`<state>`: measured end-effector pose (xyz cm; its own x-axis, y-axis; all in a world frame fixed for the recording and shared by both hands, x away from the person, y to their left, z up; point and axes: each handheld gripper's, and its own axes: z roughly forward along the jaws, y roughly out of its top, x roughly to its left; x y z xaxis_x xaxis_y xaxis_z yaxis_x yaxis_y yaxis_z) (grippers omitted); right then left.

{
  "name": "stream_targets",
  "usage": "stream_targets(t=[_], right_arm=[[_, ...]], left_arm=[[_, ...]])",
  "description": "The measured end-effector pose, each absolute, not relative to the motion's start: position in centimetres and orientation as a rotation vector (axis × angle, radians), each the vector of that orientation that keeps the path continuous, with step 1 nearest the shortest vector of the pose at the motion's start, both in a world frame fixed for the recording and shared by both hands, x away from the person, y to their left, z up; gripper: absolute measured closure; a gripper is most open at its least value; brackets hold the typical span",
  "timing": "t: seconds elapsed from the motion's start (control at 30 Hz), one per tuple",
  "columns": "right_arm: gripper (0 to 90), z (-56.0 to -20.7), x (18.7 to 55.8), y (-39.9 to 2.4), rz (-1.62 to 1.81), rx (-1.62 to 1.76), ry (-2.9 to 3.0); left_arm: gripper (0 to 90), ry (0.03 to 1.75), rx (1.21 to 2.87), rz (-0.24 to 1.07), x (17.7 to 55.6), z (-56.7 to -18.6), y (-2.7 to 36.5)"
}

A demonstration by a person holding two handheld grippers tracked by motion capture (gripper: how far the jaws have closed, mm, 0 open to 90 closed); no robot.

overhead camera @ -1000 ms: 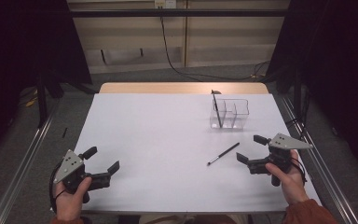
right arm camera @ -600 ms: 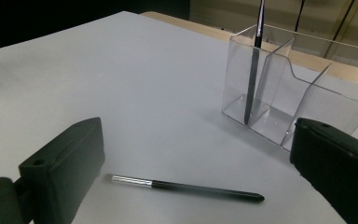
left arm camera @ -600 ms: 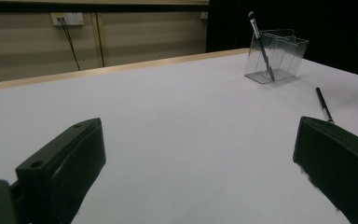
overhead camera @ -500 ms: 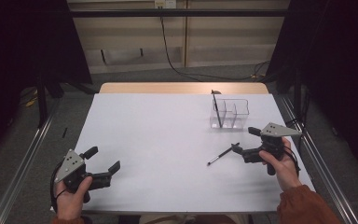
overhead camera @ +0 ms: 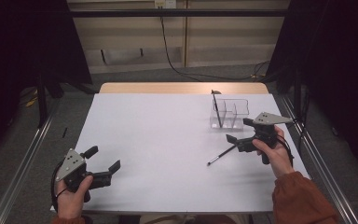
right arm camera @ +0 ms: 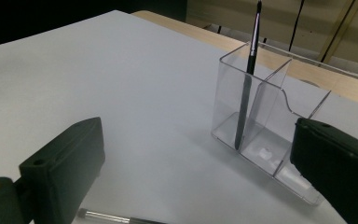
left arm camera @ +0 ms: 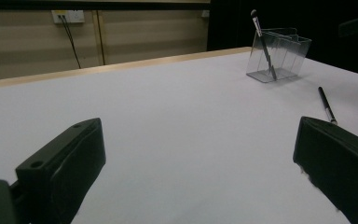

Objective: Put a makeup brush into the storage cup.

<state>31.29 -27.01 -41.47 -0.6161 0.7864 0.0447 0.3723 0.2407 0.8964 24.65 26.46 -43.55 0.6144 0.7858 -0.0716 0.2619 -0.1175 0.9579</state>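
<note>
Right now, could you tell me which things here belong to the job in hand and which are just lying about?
Part of the job:
- loose brush lying on the table
- clear organiser, one brush already standing in it
- right gripper, open above the loose brush

Just there:
- left gripper, open, idle at the near left
- wall cable behind the table

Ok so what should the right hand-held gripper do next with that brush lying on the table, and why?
Probably lower the right hand-held gripper onto the loose brush and close. Its jaws stand open just above the handle end, nothing held, and another brush already stands in the clear organizer.
</note>
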Motion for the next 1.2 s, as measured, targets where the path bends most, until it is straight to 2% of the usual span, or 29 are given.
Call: stream_targets(t=[1.2], right_arm=[[3.3, -40.6, 34.1, -24.5, 0.86, 0.842, 2.624]], left_arm=[[2.2, 0.871, 1.689, 0.552, 24.7, -43.6, 26.4]])
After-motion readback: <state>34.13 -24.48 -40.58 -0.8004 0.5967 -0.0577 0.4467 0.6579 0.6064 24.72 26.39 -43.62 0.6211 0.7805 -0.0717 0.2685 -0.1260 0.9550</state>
